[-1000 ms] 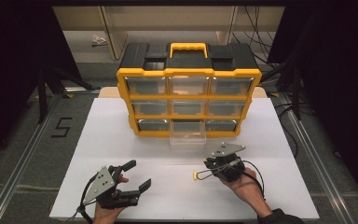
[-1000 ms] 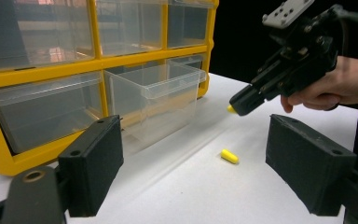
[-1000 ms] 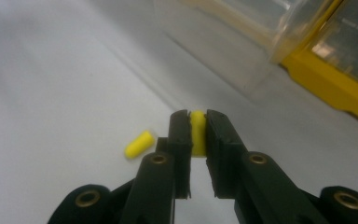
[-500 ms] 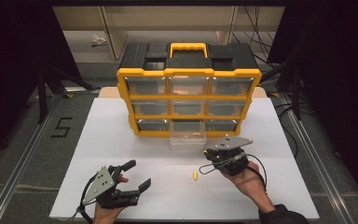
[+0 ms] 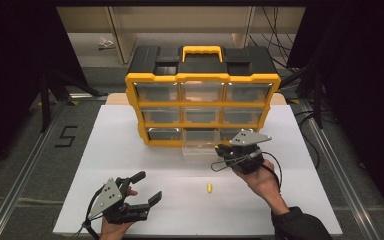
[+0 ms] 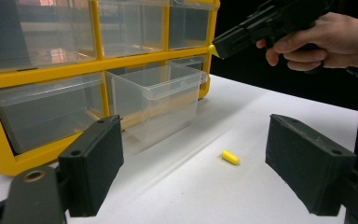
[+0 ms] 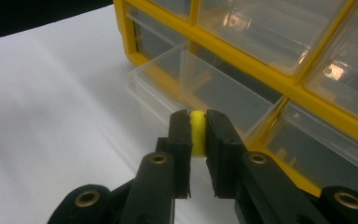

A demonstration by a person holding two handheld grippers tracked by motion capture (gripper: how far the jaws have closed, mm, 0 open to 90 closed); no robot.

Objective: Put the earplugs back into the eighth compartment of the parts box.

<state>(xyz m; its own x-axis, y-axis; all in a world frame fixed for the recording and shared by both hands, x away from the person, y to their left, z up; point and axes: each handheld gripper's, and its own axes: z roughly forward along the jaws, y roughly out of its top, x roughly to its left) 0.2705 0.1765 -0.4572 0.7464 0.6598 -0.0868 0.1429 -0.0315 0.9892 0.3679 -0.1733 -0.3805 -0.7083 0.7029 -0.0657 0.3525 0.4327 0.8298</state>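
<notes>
Right gripper (image 7: 197,135) has lifted off table w/ small yellow plug (image 7: 196,133) pinched mid-body, jaws nearly shut, by open drawer (image 5: 200,148); looks light, soft, squashy; left gripper (image 5: 140,192) wide open, empty; 2nd plug (image 5: 209,188) on table.

A laboratory recording bay is shown. A white table (image 5: 130,150) is enclosed by black curtains (image 5: 15,75) and flanked by metal floor rails (image 5: 25,170); cables (image 5: 305,115) are trailed across the grey floor, on which a taped numeral 5 (image 5: 66,136) is marked.
</notes>
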